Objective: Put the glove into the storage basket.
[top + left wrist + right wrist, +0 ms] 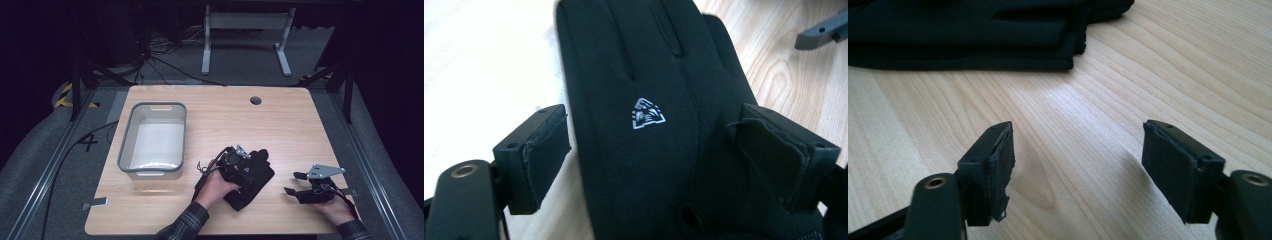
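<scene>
A black glove (253, 190) lies on the wooden table (225, 120) near the front middle. In the left gripper view the glove (647, 75) shows a small white triangular logo on its back. My left gripper (251, 165) hovers right over it, open, one jaw at each side of the glove (656, 155). My right gripper (294, 183) is open to the right of the glove, low over bare wood (1078, 170) with nothing between its jaws. The right gripper view shows the glove (973, 35) as stacked black layers ahead.
A grey plastic bin (152, 106) with nothing in it stands on the table's left half. A round cable hole (255, 100) sits near the far edge. Beyond the table are floor cables and a grey frame (245, 22).
</scene>
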`<control>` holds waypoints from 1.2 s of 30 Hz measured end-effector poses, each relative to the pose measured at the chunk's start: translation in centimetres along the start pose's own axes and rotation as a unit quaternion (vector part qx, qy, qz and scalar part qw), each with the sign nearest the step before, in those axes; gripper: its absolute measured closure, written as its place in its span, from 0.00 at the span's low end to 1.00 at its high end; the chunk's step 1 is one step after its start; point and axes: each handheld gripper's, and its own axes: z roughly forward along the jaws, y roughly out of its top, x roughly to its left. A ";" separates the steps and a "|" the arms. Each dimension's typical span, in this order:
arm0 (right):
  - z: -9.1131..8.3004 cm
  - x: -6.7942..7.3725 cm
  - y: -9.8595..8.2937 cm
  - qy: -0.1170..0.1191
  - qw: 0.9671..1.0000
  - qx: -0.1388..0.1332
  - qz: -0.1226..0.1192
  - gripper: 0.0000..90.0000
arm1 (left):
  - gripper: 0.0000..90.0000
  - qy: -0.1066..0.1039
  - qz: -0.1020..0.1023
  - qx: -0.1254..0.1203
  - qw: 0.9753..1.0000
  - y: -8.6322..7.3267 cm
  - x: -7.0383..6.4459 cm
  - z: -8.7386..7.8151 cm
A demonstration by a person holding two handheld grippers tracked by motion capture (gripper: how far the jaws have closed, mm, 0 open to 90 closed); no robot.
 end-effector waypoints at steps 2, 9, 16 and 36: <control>0.1 0.0 0.0 -0.002 1.000 0.000 -0.001 0.32 | 0.14 0.000 0.003 0.005 1.000 -0.1 -0.2 0.5; 0.4 -0.2 -0.3 -0.014 1.000 -0.005 -0.005 0.26 | 0.12 0.012 0.019 0.007 1.000 -0.4 -0.6 1.0; 0.6 -0.2 -0.3 -0.018 1.000 -0.006 -0.007 0.24 | 0.29 0.008 0.039 0.012 0.999 -0.4 -1.0 0.7; 0.7 -0.3 -0.3 -0.018 1.000 -0.001 -0.001 0.20 | 0.75 -0.079 0.001 0.004 0.997 0.1 0.2 -0.6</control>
